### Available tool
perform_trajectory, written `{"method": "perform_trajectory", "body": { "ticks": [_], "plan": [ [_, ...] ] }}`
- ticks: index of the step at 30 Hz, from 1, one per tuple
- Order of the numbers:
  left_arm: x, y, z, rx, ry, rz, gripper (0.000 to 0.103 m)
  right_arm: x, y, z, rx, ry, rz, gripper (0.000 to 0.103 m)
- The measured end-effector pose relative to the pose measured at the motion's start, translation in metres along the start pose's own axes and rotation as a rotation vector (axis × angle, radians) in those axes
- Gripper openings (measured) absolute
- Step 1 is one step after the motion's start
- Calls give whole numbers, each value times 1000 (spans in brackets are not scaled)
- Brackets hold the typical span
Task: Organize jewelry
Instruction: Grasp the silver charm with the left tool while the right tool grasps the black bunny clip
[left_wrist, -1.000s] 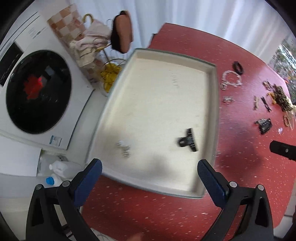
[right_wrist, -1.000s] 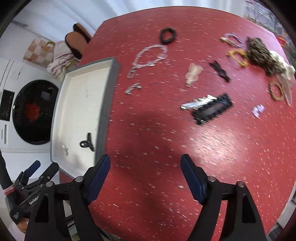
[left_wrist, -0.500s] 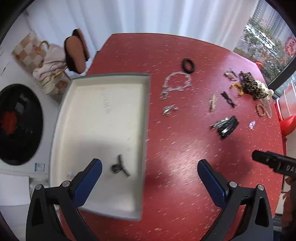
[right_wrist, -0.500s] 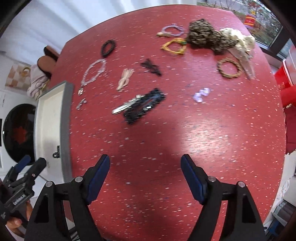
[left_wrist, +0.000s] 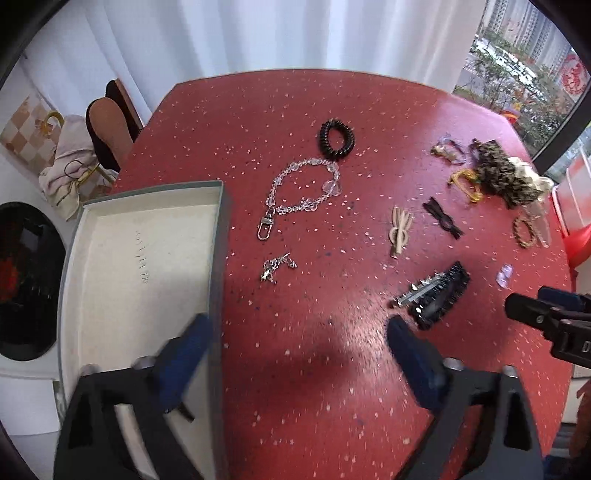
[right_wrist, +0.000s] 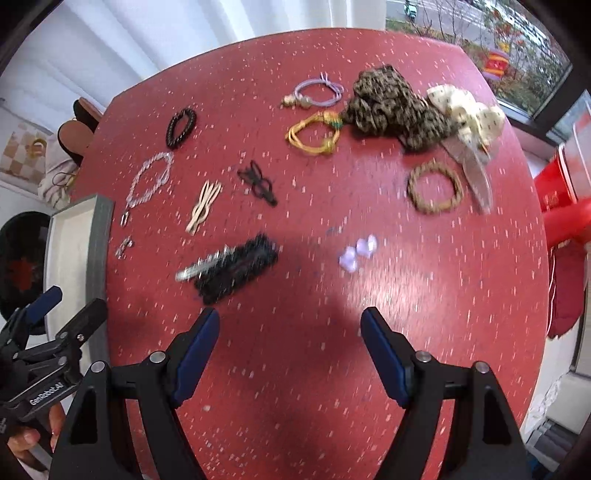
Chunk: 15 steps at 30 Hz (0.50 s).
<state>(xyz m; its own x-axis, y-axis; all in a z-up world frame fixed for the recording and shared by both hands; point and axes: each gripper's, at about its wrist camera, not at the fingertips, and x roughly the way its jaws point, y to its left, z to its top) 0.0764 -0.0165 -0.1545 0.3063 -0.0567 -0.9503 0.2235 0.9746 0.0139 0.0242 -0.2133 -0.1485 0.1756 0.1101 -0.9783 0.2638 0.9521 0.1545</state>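
Two blurred pads hide my tray's (left_wrist: 147, 236) near corner; my left gripper (left_wrist: 295, 354), empty, has just narrowed slightly, having slid off the tray toward the jewelry (left_wrist: 303, 192) on the table (left_wrist: 295, 369). My right gripper (right_wrist: 288, 350) hangs released.

Black claw (right_wrist: 288, 350) frames, blue pads (right_wrist: 194, 354), silver screws.

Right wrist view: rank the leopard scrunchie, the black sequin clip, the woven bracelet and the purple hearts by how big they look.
1. leopard scrunchie, largest.
2. black sequin clip, though blurred and nearer the camera, so possibly flattered.
3. woven bracelet.
4. purple hearts, clearly smallest.
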Motion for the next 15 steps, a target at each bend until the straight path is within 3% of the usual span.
{"method": "perform_trajectory", "body": {
  "ticks": [15],
  "plan": [
    [56,0,17,-8,20,117,91,45,19,53,-165,-3,-59,81]
  ]
}}
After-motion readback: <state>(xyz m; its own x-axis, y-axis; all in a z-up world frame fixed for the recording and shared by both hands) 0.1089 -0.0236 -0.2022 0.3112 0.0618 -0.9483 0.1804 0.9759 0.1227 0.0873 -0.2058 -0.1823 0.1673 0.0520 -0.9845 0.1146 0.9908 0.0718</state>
